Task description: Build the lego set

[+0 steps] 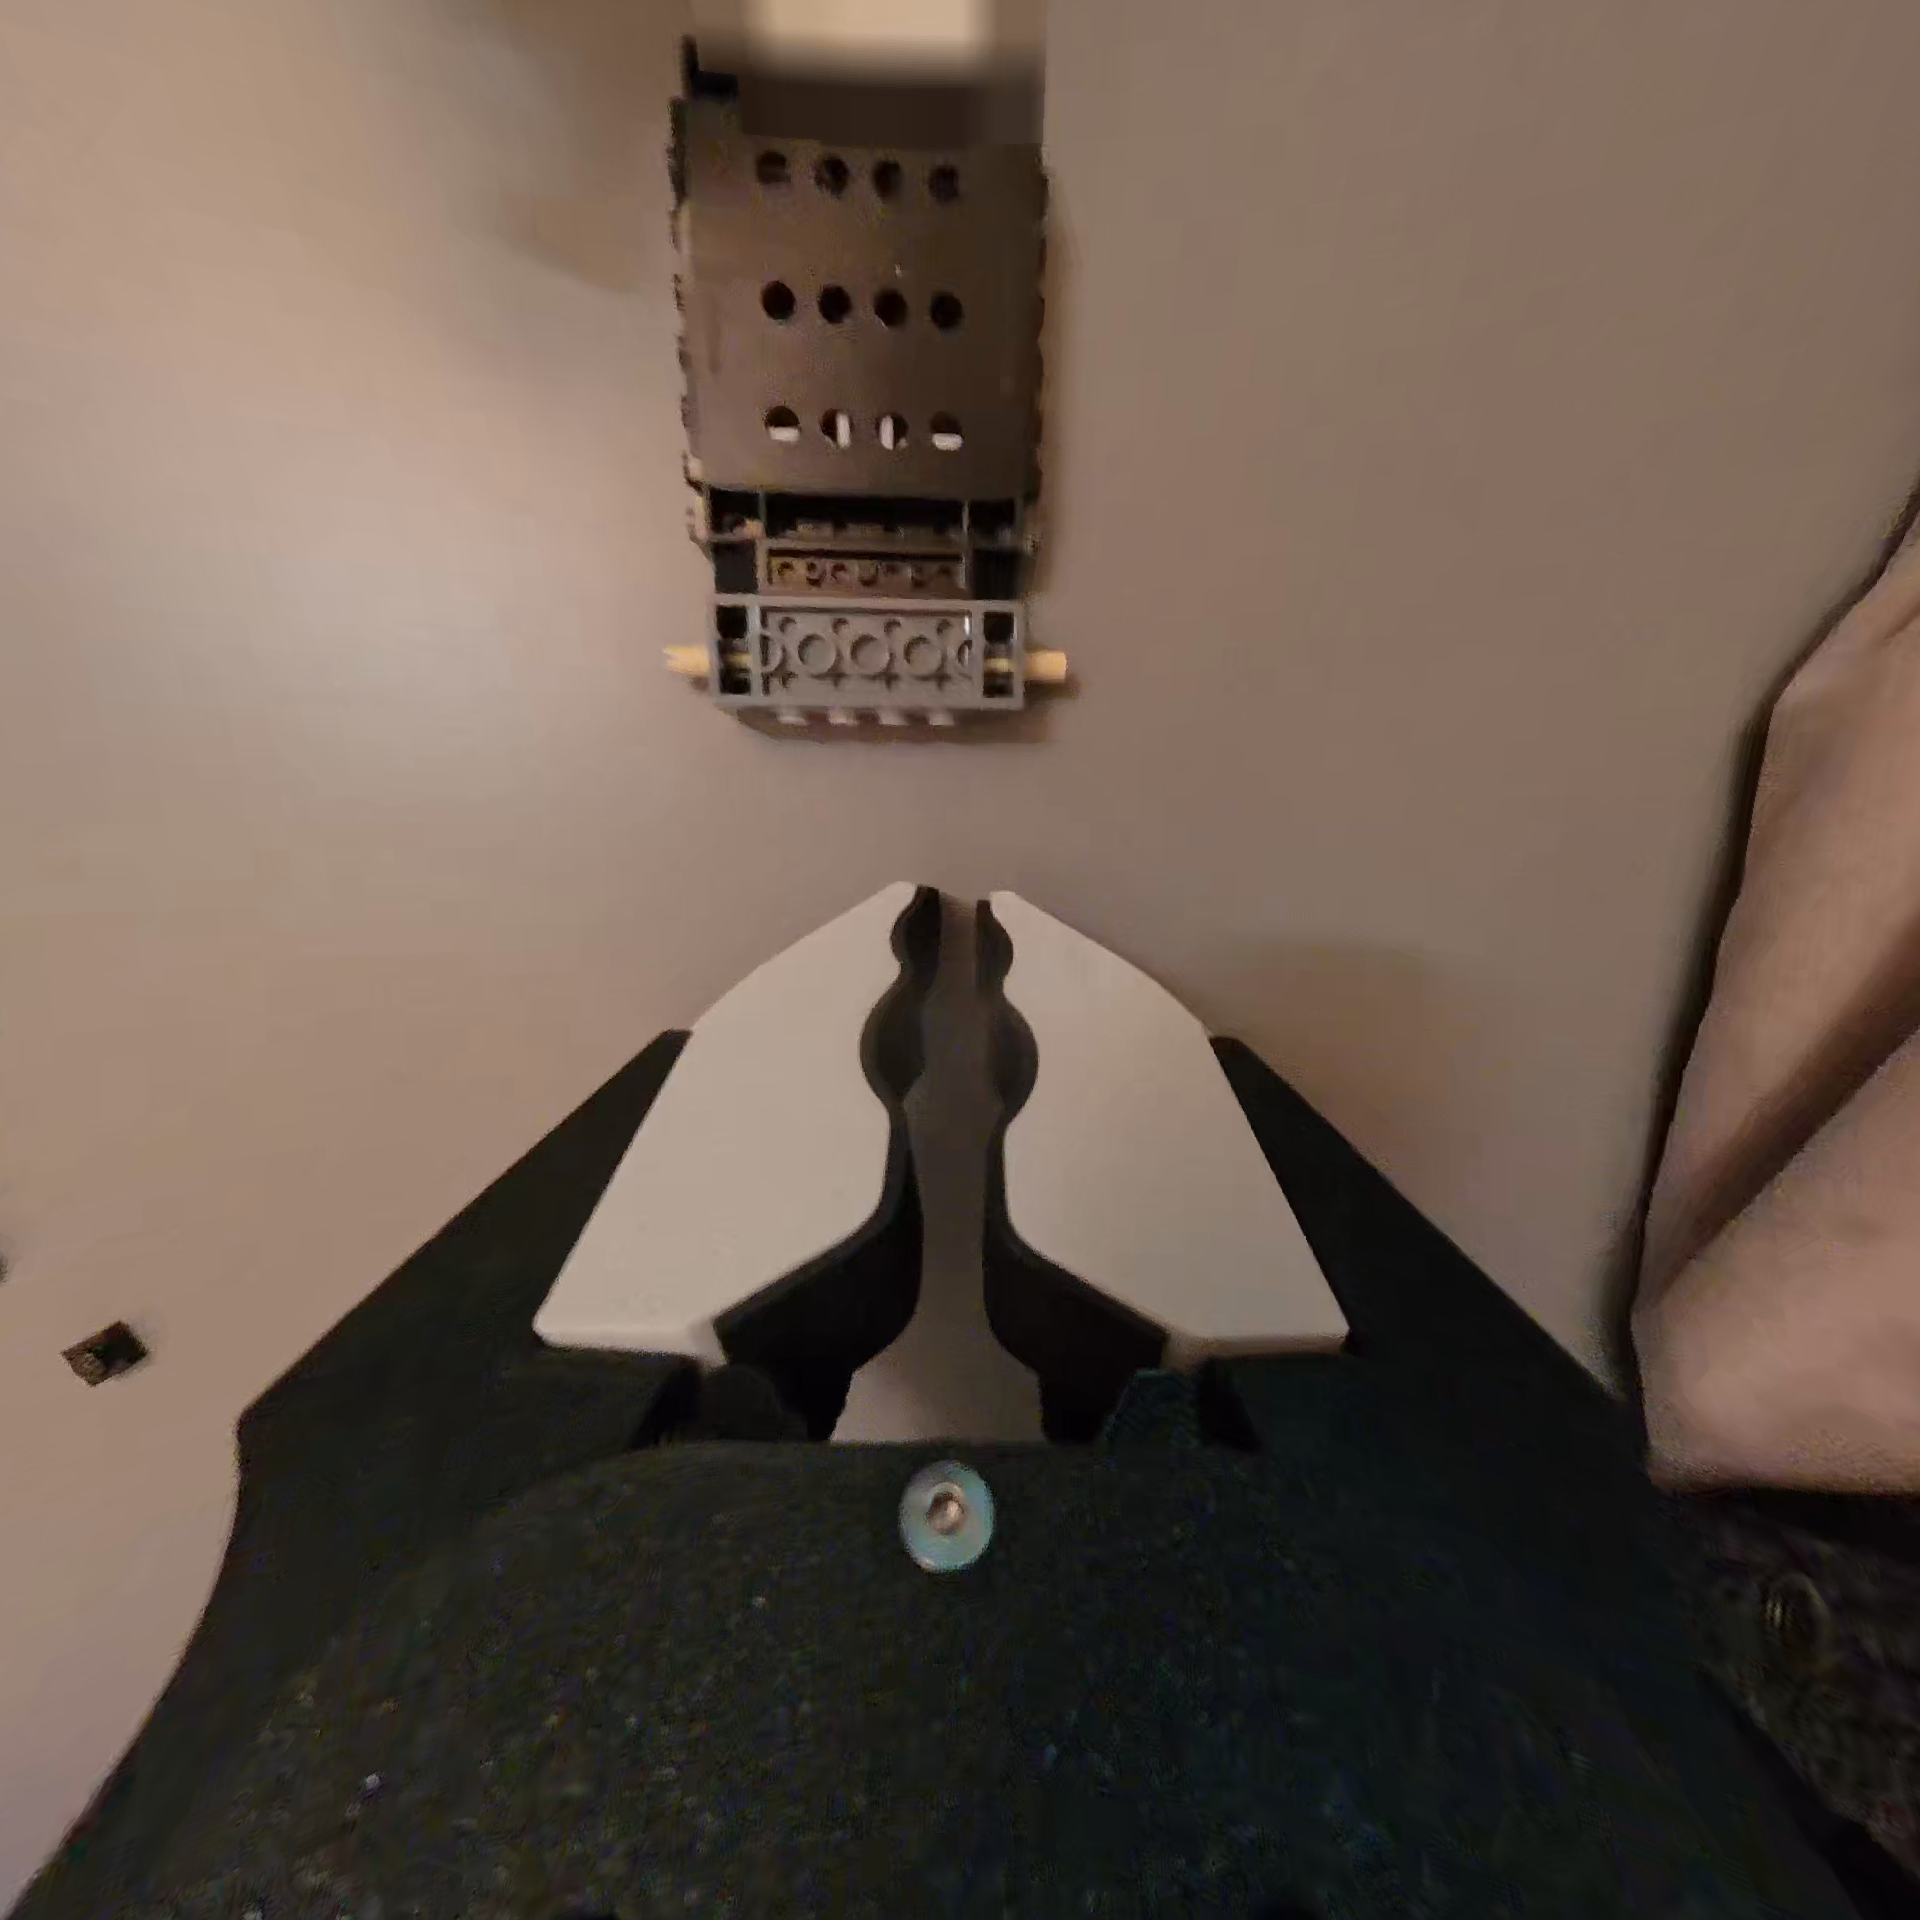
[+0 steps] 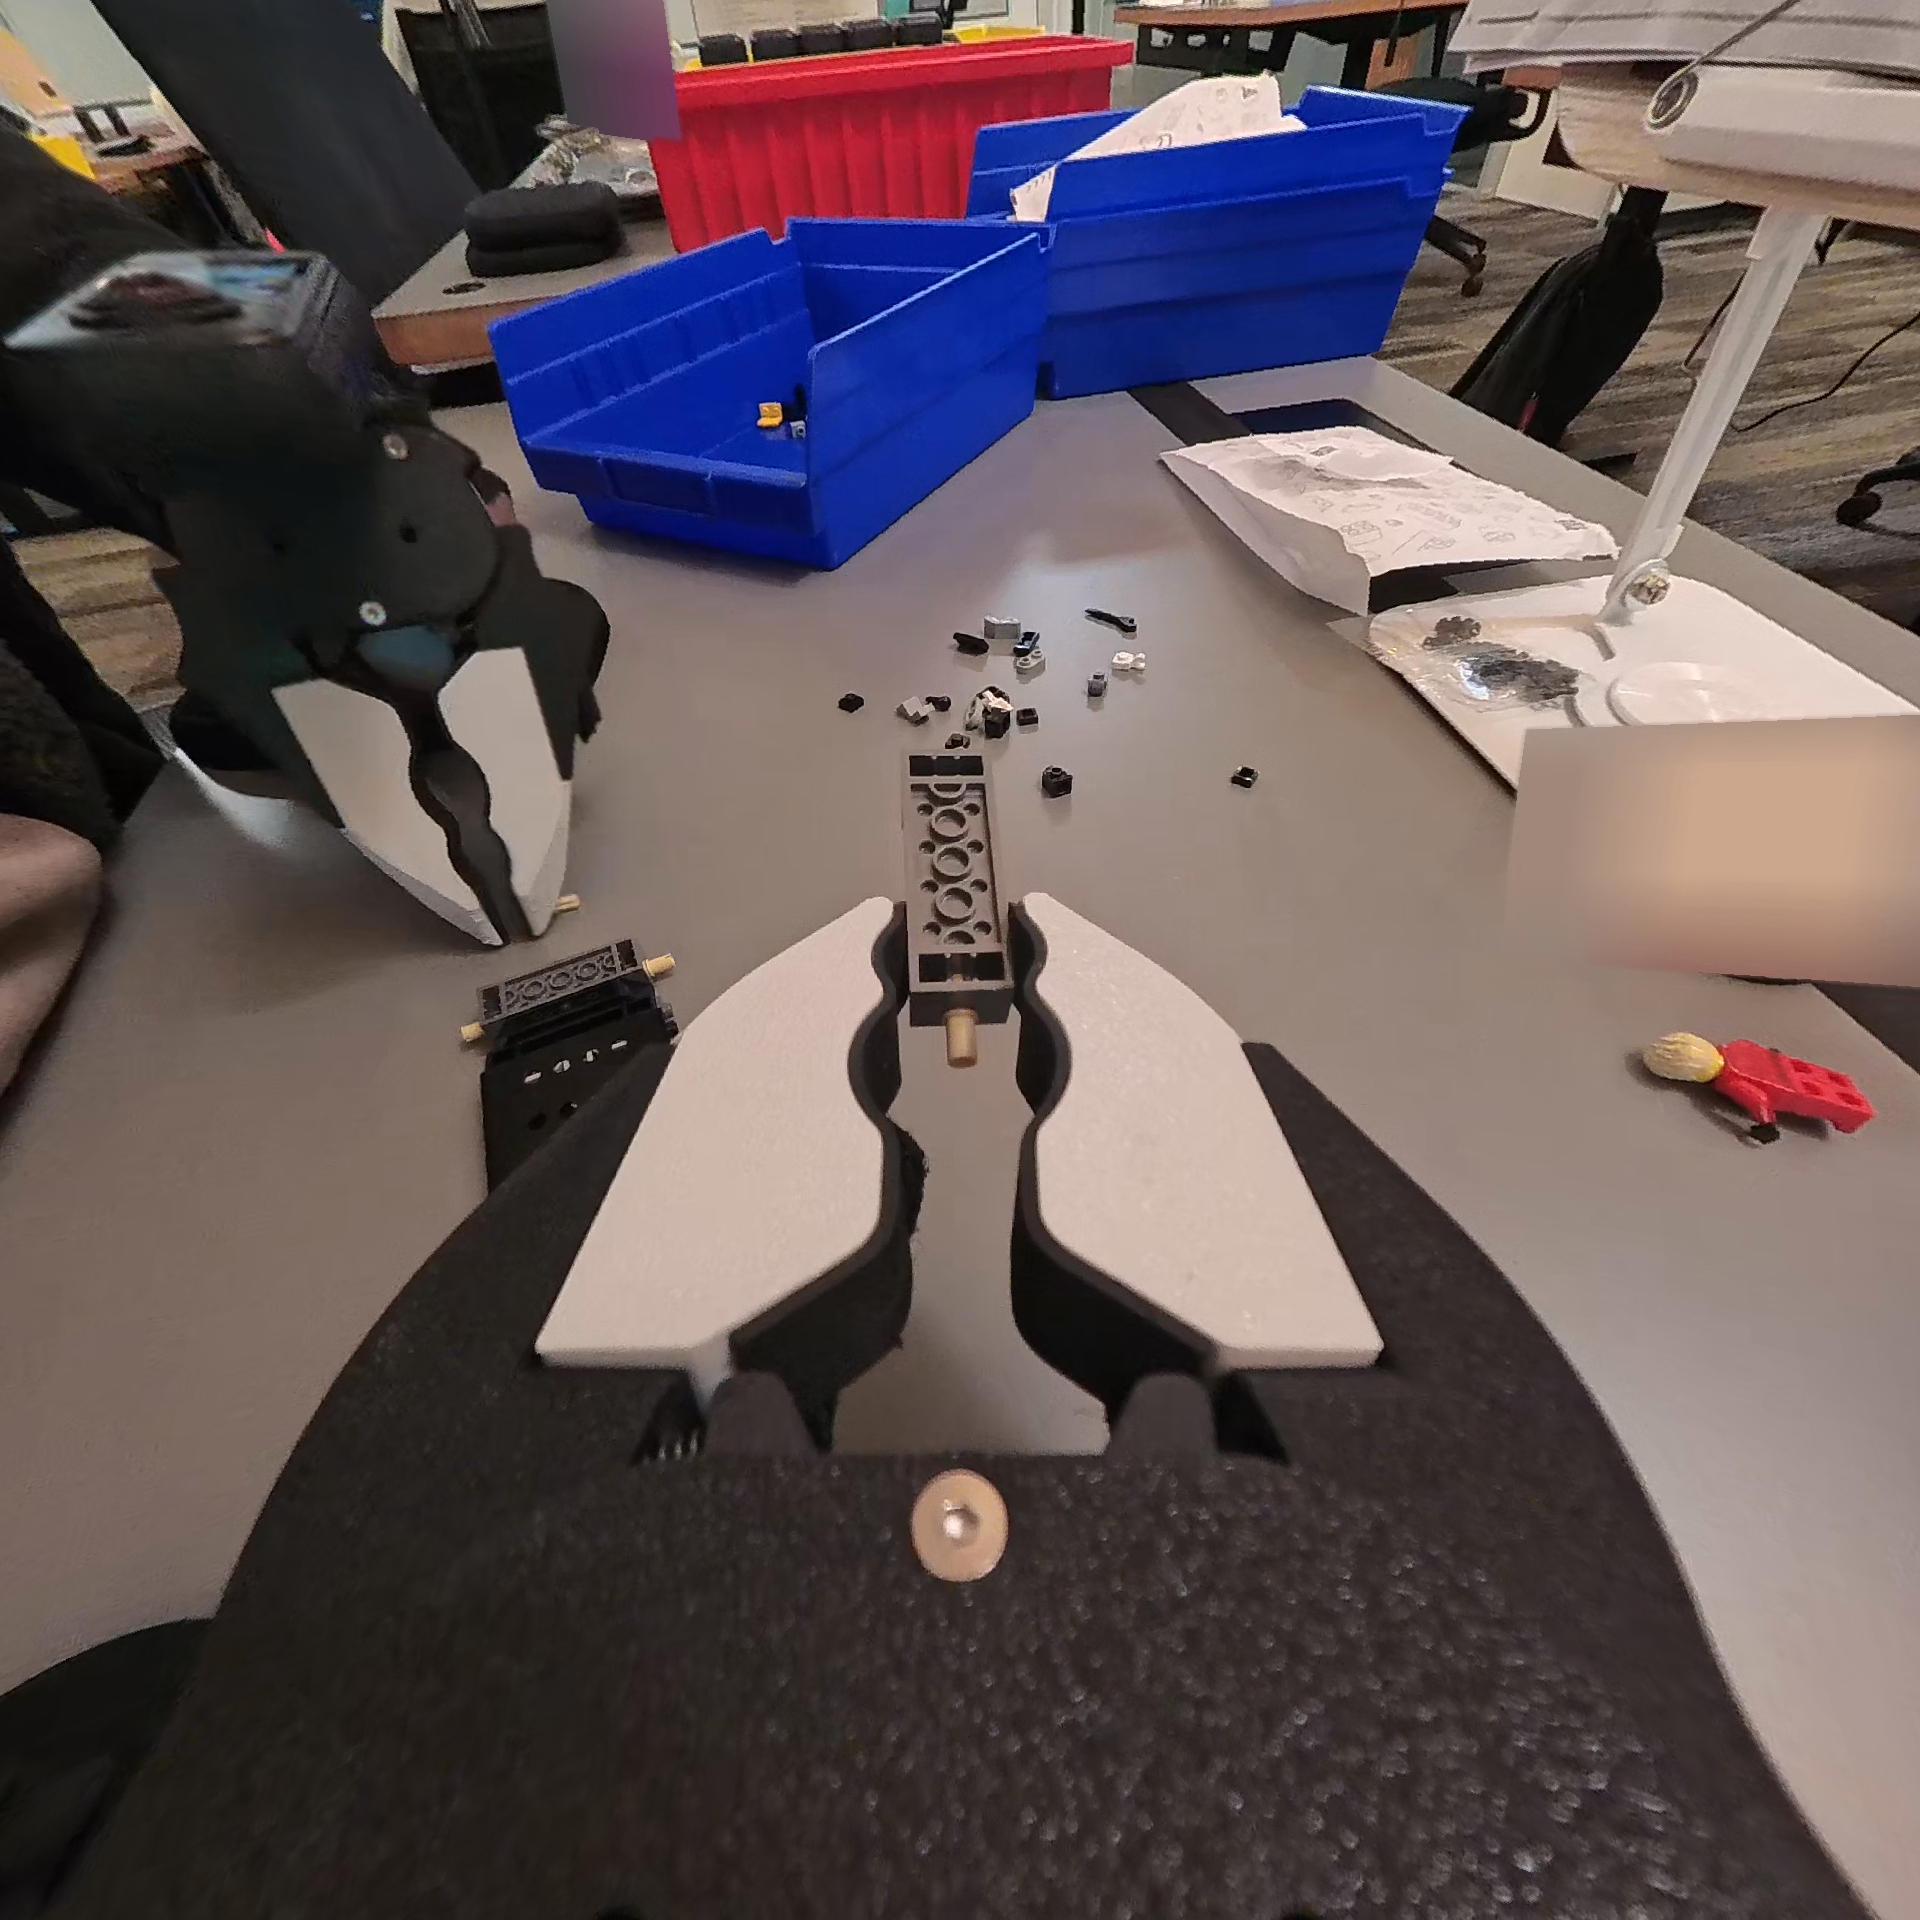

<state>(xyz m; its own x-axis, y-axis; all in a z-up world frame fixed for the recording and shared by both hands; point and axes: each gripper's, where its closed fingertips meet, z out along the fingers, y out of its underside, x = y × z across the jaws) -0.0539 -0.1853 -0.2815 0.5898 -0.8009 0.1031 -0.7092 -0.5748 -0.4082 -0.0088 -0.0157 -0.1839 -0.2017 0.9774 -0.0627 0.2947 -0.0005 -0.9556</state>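
Observation:
A black Lego chassis with rows of holes lies flat on the grey table, with a grey axle plate with tan pins at its near end. My left gripper hovers just short of that end, jaws closed and empty. It also shows in the right wrist view, tips down beside the chassis. My right gripper is shut on a second grey axle plate with a tan pin, held above the table, right of the chassis.
Several small loose pieces lie mid-table. Two blue bins and a red bin stand behind them. A paper bag and a plastic parts bag lie at right. A red minifigure lies near right. A small black piece lies at left. The gap from one gripper's tips to the other's is roughly 20 cm.

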